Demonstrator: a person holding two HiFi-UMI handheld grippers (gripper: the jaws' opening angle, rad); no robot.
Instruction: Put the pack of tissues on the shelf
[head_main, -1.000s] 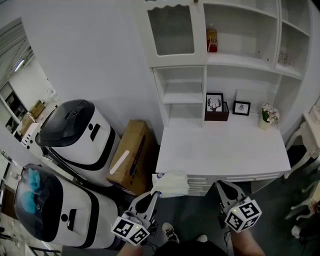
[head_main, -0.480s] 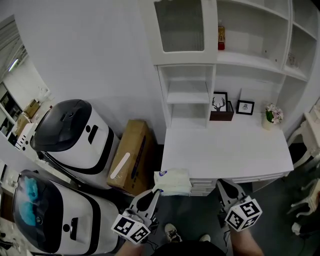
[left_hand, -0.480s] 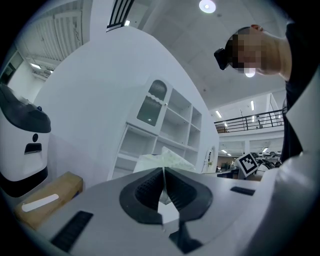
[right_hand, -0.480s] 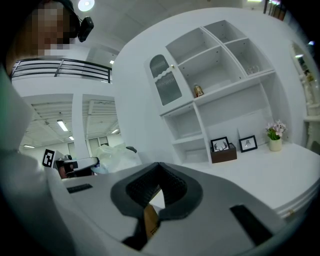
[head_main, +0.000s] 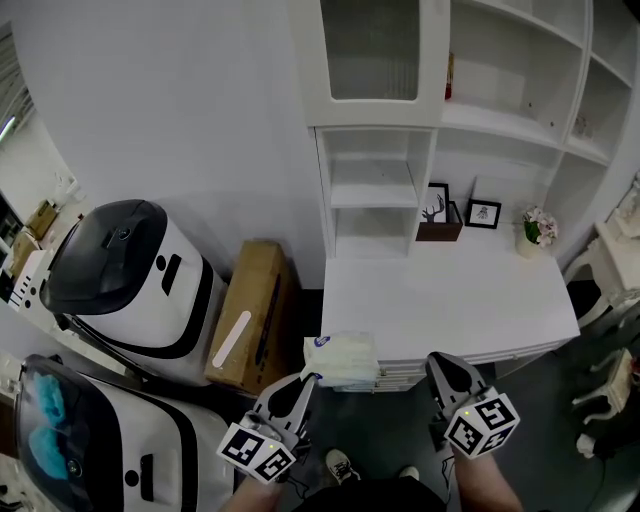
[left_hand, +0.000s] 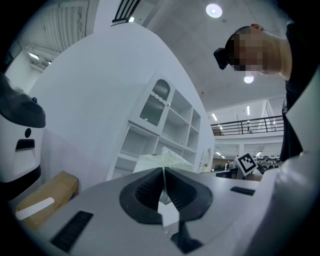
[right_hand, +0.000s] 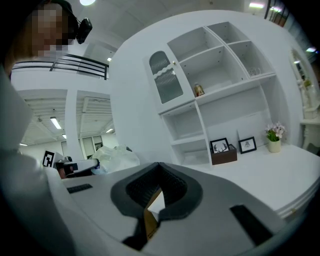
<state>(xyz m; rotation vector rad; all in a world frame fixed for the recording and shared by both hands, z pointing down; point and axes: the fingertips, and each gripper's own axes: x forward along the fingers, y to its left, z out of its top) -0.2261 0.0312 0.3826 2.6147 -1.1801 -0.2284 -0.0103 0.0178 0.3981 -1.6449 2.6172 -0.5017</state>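
Note:
The pack of tissues (head_main: 342, 358), white in clear wrap with a blue mark, hangs at the front left corner of the white desk (head_main: 450, 300). My left gripper (head_main: 303, 383) is shut on its wrapper edge. In the left gripper view the pack (left_hand: 167, 161) sticks out just past the closed jaws of the left gripper (left_hand: 163, 172). My right gripper (head_main: 443, 366) is low in front of the desk, shut and empty. Its own view shows the right gripper (right_hand: 159, 167) with the jaws together and the pack (right_hand: 117, 156) off to the left. The white shelf unit (head_main: 378, 185) rises behind the desk.
Two framed pictures (head_main: 483, 213), a brown box (head_main: 438, 230) and a small flower vase (head_main: 532, 231) stand at the back of the desk. A bottle (head_main: 448, 78) sits on an upper shelf. A cardboard box (head_main: 250, 315) and two white-and-black machines (head_main: 130, 280) stand at the left.
The head view has drifted, so the shelf and desk sit slightly differently in the picture. Both grippers keep the same posture, and the pack stays in the left one.

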